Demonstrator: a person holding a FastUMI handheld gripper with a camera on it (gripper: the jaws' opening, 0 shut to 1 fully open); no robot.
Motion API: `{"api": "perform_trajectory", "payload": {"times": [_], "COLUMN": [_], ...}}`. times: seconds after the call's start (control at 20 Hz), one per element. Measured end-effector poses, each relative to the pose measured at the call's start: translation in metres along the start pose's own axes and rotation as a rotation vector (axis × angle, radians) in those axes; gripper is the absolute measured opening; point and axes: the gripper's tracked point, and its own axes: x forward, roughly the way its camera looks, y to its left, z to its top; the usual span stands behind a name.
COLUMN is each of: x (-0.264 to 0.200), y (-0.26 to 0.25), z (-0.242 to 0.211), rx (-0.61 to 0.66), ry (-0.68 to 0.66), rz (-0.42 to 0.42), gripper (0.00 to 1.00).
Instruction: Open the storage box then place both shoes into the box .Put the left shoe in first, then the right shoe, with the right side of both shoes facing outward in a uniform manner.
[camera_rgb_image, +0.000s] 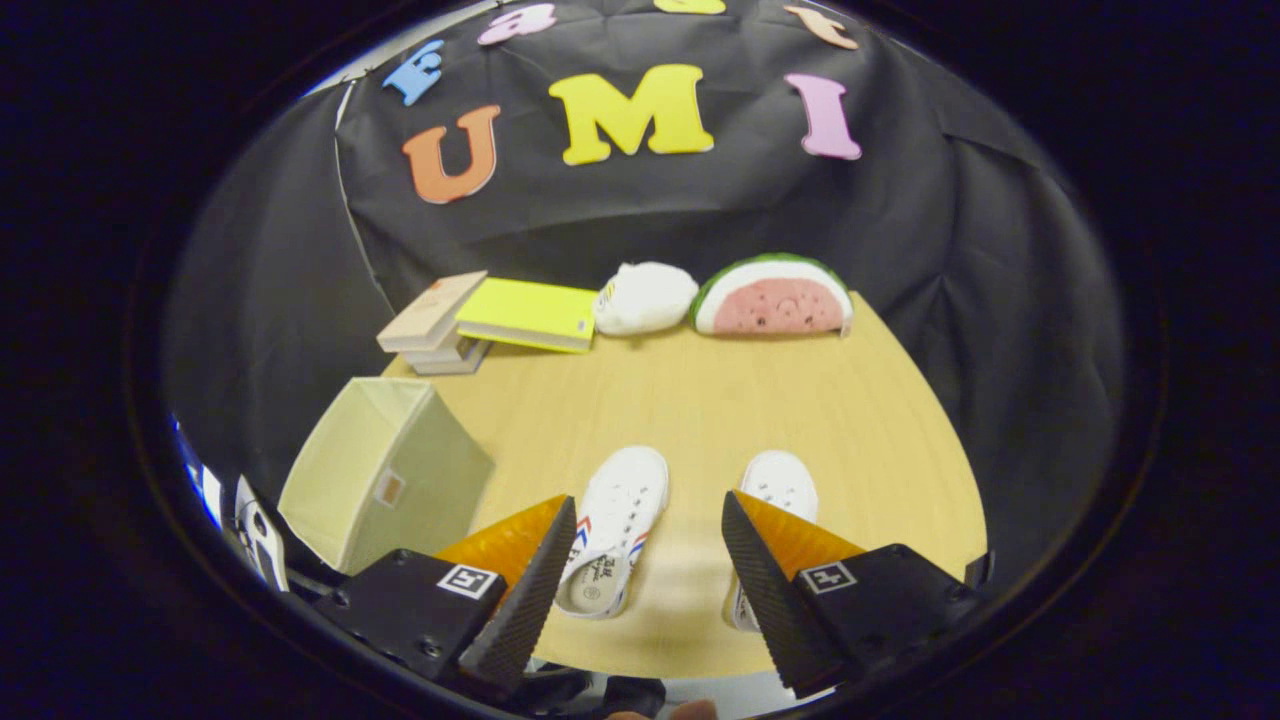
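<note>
Hovering with fingers spread wide and holding nothing, the gripper (648, 520) is facing two white shoes, the left shoe (615, 530) just ahead and the right shoe (778, 487) beside it. Judging by this, opening the storage box (385, 485) is coming next, calling for a swing toward it on the wooden table (700, 400), where books (490, 320) and plush toys (770, 295) are sitting beyond

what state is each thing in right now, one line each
gripper: open, fingers spread, holding nothing
storage box: tipped on the table, off to one side of the fingers
shoe between the fingers: flat on the table, sole down, untouched
other shoe: flat on the table, partly behind a finger
books: stacked at the back, closed
watermelon plush: upright against the wall
white plush: lying beside it
</note>
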Motion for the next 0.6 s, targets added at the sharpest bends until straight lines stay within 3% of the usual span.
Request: {"api": "perform_trajectory", "payload": {"times": [0.3, 0.6], "x": [0.076, 0.112], "y": [-0.005, -0.009], "z": [-0.046, -0.072], "rx": [0.036, 0.11], "ry": [0.291, 0.443], "rz": [0.035, 0.043], "gripper": [0.95, 0.94]}}
